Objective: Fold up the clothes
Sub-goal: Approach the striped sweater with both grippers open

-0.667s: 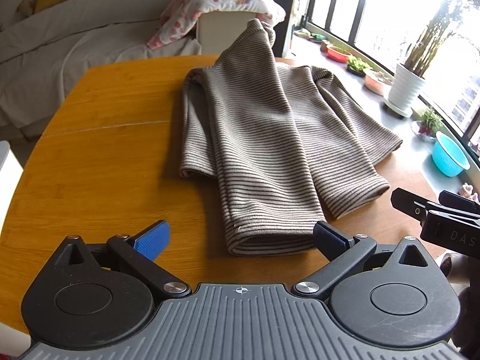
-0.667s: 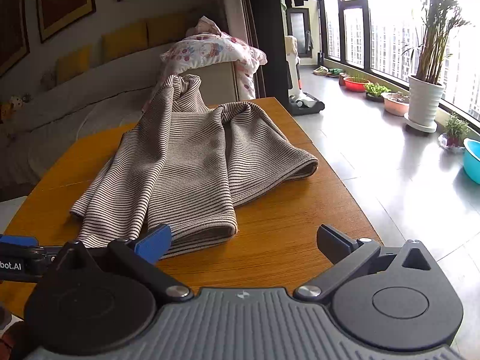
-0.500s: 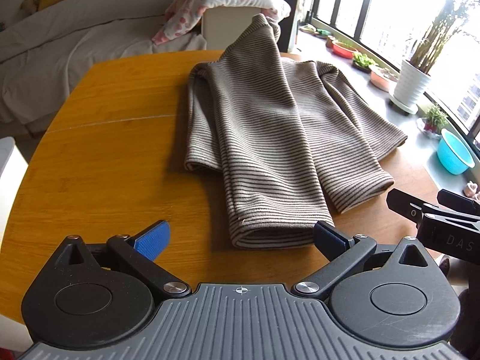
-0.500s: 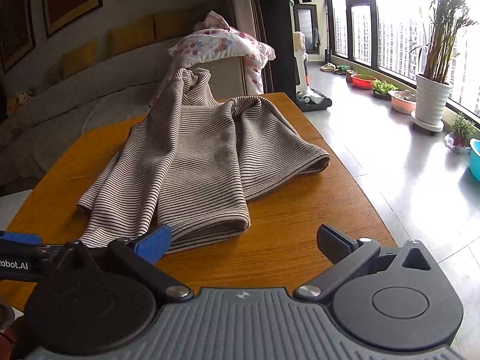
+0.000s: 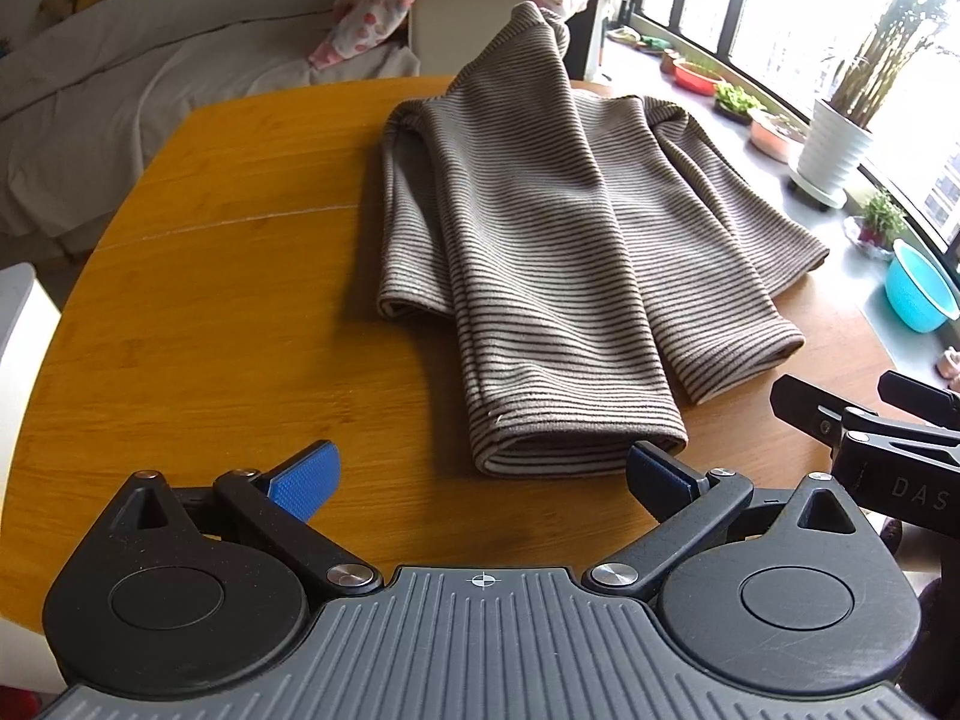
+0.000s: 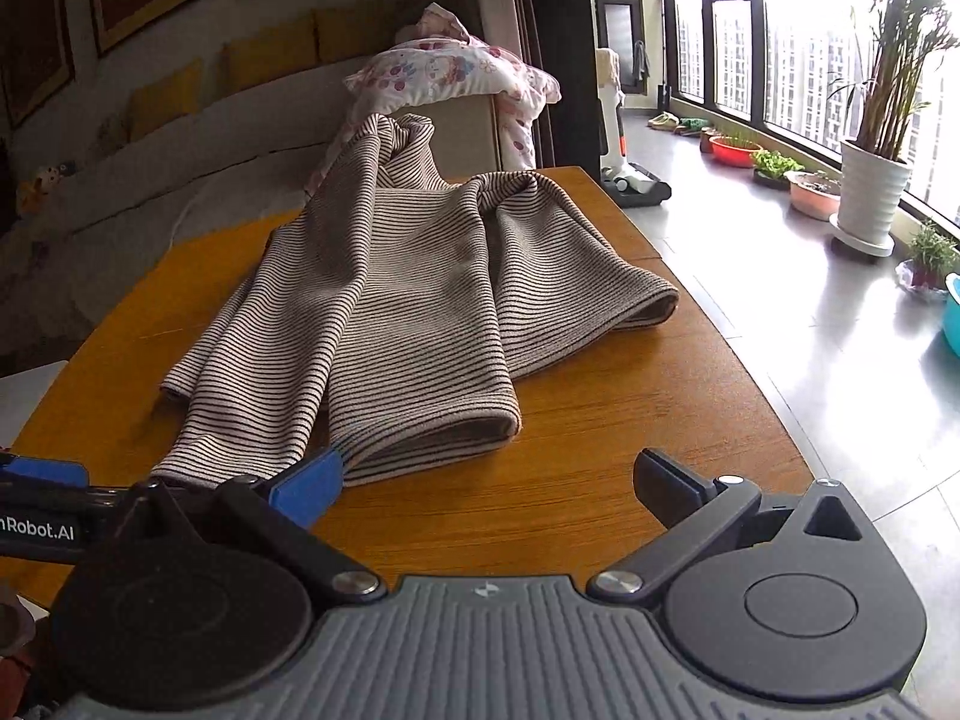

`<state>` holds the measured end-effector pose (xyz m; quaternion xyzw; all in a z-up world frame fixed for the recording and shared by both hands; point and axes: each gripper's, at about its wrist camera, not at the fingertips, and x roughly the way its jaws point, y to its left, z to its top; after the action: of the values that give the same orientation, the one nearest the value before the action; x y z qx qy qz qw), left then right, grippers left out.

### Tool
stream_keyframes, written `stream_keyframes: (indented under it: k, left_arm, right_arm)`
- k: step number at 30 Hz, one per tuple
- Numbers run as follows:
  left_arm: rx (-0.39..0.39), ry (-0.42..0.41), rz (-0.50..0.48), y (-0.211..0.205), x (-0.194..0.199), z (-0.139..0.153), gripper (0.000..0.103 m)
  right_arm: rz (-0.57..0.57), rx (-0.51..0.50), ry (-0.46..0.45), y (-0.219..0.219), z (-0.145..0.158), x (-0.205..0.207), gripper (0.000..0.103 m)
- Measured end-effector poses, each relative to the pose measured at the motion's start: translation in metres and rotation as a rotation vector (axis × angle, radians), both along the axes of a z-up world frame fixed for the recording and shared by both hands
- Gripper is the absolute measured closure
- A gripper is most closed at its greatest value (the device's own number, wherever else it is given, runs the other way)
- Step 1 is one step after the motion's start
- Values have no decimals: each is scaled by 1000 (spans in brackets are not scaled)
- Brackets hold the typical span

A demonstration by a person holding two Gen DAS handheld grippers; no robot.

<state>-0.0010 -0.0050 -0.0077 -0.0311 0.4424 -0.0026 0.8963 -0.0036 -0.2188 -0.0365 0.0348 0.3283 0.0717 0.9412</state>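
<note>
Where wood gleams — ribbed striped sweater (image 5: 540, 252)

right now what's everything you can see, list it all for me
striped garment: one, brown and cream stripes, on the table, far end draped up over a chair back
table: one, orange-yellow wood, under the garment
floral quilt: one, white with pink print, heaped on the chair behind the table
sofa: one, pale cover, yellow cushions, back left
potted plant: one tall, white pot, by the window
basin: one, turquoise, on the floor by the window
small planters: several, red and pink, along the window
left tool: one, black with blue pads, open, just short of the garment's near hem
right tool: one, same, open, empty
</note>
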Motion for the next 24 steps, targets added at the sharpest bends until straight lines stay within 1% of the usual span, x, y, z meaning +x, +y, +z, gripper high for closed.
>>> stream_keyframes:
  k: [5, 8, 24]
  left_arm:
    - [0, 6, 1, 0, -1, 0, 0]
    - [-1, 7, 3, 1, -1, -1, 0]
    - [-3, 11, 6, 2, -3, -1, 0]
  right_arm:
    - [-1, 4, 3, 2, 3, -5, 0]
    - [5, 10, 9, -6, 4, -12, 0]
    - [28, -16, 46, -15, 10, -15, 0]
